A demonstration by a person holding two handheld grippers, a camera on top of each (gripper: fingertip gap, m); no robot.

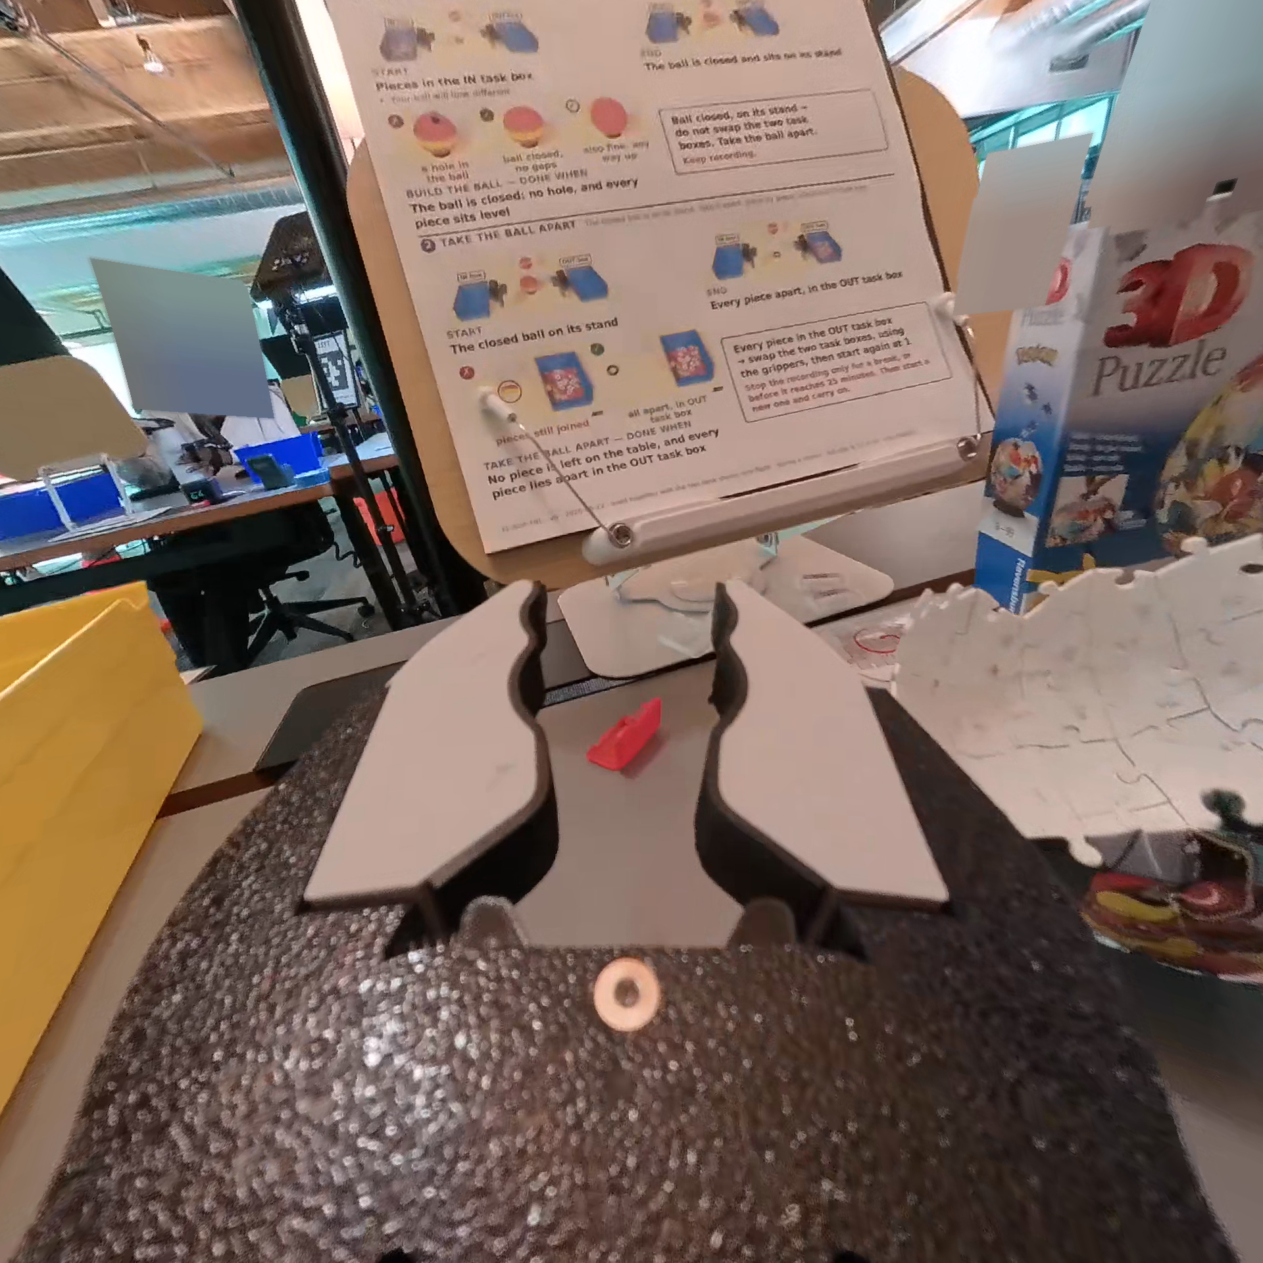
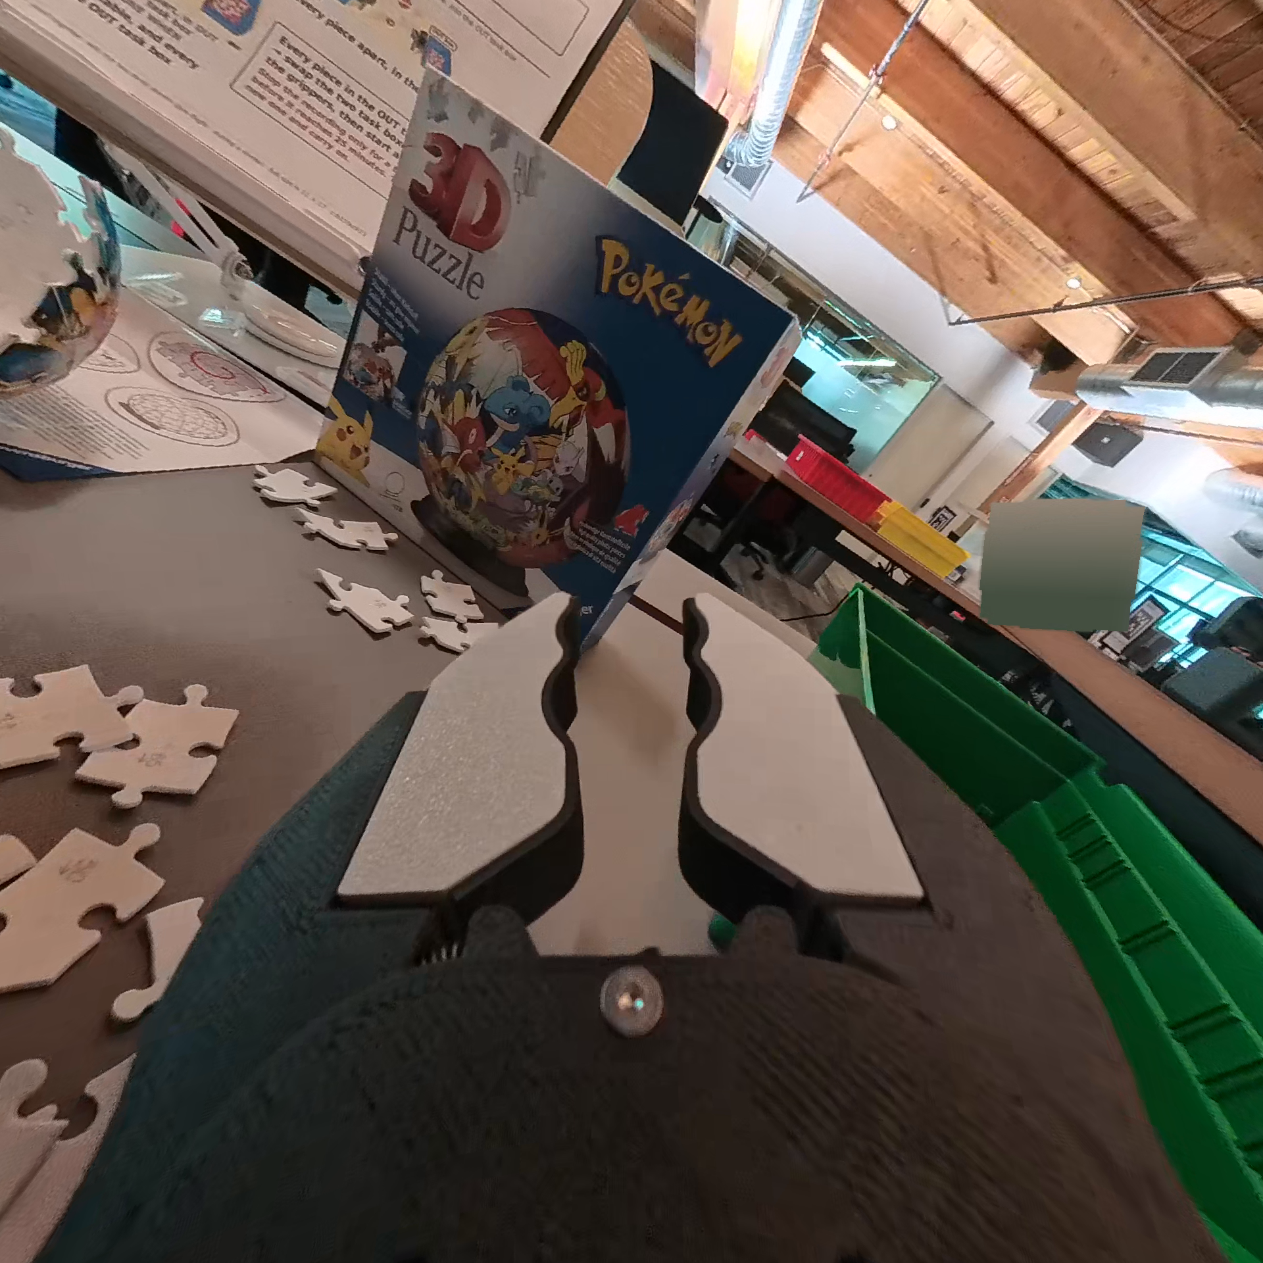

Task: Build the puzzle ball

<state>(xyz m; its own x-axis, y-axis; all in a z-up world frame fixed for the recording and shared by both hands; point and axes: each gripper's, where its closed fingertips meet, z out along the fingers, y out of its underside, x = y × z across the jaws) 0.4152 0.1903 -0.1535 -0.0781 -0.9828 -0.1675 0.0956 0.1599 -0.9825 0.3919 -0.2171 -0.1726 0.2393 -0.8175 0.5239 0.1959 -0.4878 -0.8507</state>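
**Between pickups: both grippers empty, ball part-built**

On the left edge of the left wrist view, a yellow bin is seen beside the dark mat. Centre frame, the left gripper is held with fingers spread, nothing between them. A small red part lies on the mat ahead of the gap, not touched. Behind it, an instruction sheet is propped on a stand. To the right, the half-built ball is seen as an open shell, white inside face up, printed outside showing at its lower edge. What it rests on cannot be told. The puzzle box stands behind it.

In the right wrist view, loose pieces are scattered white side up on the mat at left; more lie near the box. The ball edge shows at far left, over a folded leaflet. The box is upright at centre. The right gripper is likewise spread and empty, aimed past the box corner. A green bin sits to its right.

Step judged: mid-assembly, next piece not yet selected. Next move calls for the right gripper to be swung left and down to a piece; flat pieces on the mat will likely need an edge-on pinch at a tab. The shell probably needs steadying by the left gripper while a piece is pressed in. Risk: thin pieces slipping, shell flexing.
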